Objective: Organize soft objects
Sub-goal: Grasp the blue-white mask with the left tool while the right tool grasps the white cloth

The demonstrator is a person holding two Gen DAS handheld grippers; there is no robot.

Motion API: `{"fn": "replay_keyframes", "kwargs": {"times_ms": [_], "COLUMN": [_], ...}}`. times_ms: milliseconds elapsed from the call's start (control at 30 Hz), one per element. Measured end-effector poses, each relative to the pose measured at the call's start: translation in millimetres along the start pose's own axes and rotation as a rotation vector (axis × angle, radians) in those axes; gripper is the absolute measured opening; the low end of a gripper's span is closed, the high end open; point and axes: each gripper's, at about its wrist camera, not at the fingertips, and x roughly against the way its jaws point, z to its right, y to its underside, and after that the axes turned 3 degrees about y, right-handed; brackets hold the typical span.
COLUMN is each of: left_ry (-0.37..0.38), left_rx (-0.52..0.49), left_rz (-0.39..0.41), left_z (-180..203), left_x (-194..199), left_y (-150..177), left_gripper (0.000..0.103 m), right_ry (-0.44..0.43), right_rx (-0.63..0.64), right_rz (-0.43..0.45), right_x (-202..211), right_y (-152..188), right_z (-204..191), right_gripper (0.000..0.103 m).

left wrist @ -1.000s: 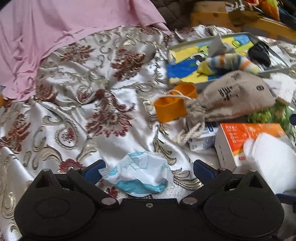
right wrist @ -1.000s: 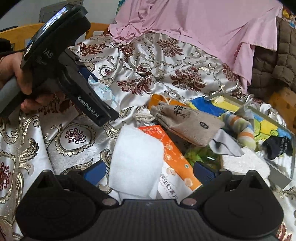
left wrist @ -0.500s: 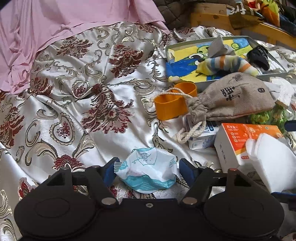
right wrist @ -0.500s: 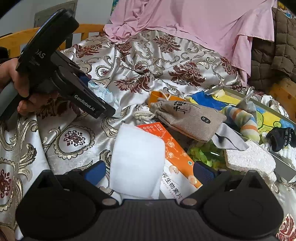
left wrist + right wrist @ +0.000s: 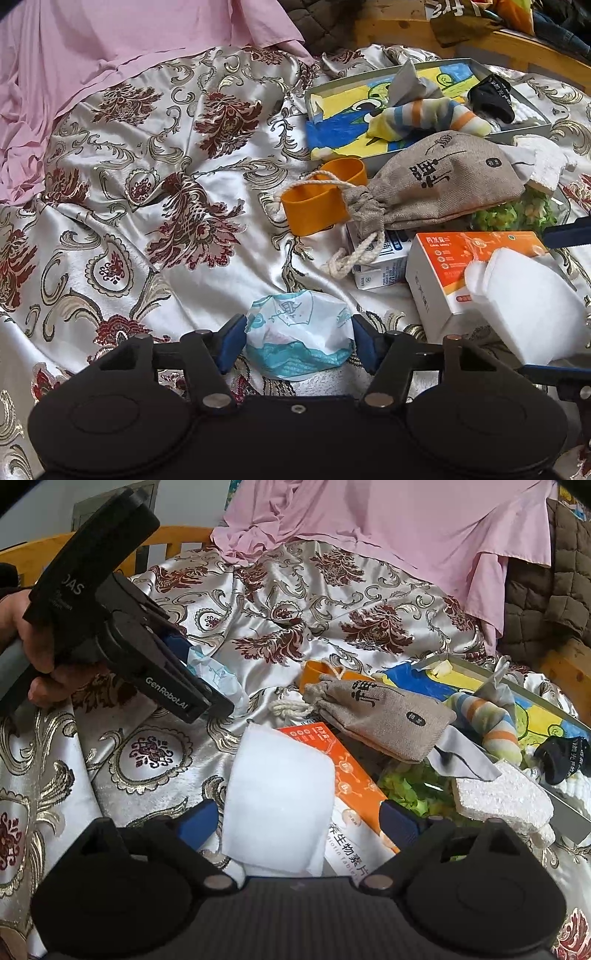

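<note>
My left gripper (image 5: 297, 341) is shut on a crumpled white and teal tissue pack (image 5: 297, 338) lying on the patterned satin bedspread; both pads touch its sides. The left gripper and the pack (image 5: 216, 675) also show in the right wrist view. My right gripper (image 5: 299, 821) is open around a white soft pad (image 5: 277, 801) that lies partly on an orange and white box (image 5: 351, 797); the pads stand clear of it. A burlap drawstring pouch (image 5: 439, 184) and a striped sock (image 5: 424, 118) lie further back.
A picture-lined tray (image 5: 317, 99) holds the striped sock, a grey cloth and a black sock (image 5: 493, 98). An orange ring (image 5: 317, 203), a small carton (image 5: 380, 258), green stuff (image 5: 417, 786) and a white foam block (image 5: 502, 801) crowd the right. A pink sheet (image 5: 110, 48) covers the back.
My left gripper has closed in from wide open until its pads press the tissue pack. The right gripper has stayed open around the white pad with only a slight shift of view.
</note>
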Motion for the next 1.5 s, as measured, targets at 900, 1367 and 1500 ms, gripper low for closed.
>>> {"fn": "replay_keyframes", "kwargs": {"times_ms": [900,1367,1500], "left_ry": [0.091,0.171,0.161], "left_rx": [0.027,0.104,0.132], "left_rz": [0.055,0.131,0.171], "left_z": [-1.7,1.6,3.6], "left_x": [35.4,54.0,64.9], "left_y": [-6.5,-8.6,-12.0], "left_gripper": [0.054,0.054,0.054], "right_ry": [-0.007,-0.011,-0.056], "right_rx": [-0.022,-0.066,-0.14], "right_rz": [0.007,0.012,0.002], "right_x": [-1.4,0.0,0.2], "right_y": [-0.3,-4.3,-5.1], "right_z": [0.6,3.7,14.4], "right_gripper": [0.058,0.032,0.031]}}
